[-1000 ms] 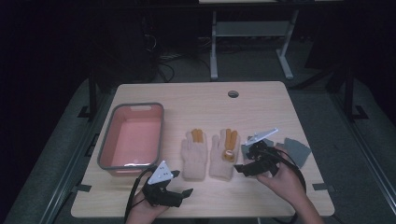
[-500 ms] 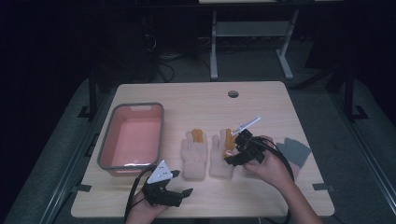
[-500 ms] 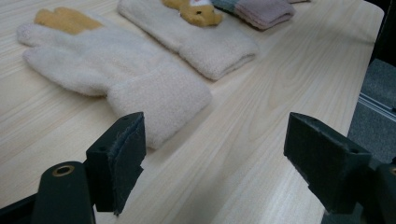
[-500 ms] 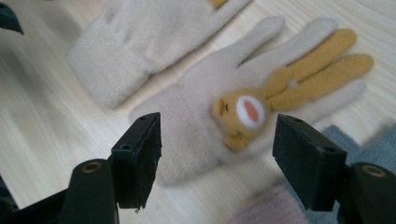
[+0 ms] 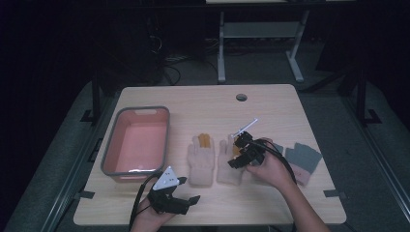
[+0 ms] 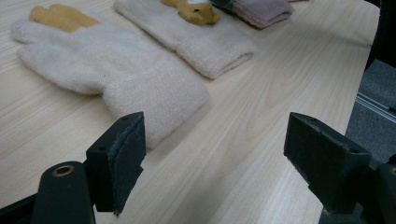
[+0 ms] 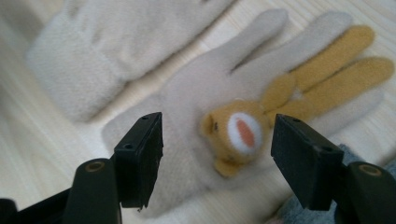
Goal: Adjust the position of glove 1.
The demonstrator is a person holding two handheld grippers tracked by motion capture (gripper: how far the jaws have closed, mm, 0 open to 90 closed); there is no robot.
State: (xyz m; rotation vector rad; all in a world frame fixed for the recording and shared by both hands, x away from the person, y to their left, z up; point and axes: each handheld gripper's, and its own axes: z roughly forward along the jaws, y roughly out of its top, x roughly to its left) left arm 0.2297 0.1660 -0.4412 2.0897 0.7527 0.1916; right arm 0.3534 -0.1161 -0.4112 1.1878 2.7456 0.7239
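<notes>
Right tongs (image 7: 217, 144) now shifted over the bear glove (image 7: 196, 135), agape, empty; left tongs (image 6: 215, 158) likewise wide, empty.

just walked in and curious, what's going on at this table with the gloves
A person holds a hand-held gripper in each hand. The right hand-held gripper hovers open over the right cream glove, jaws either side of its small orange animal face, not yet gripping. The left hand-held gripper sits open near the table's front edge, by the left cream glove's cuff. A pink bin stands at the left, with grey gloves at the right.
</notes>
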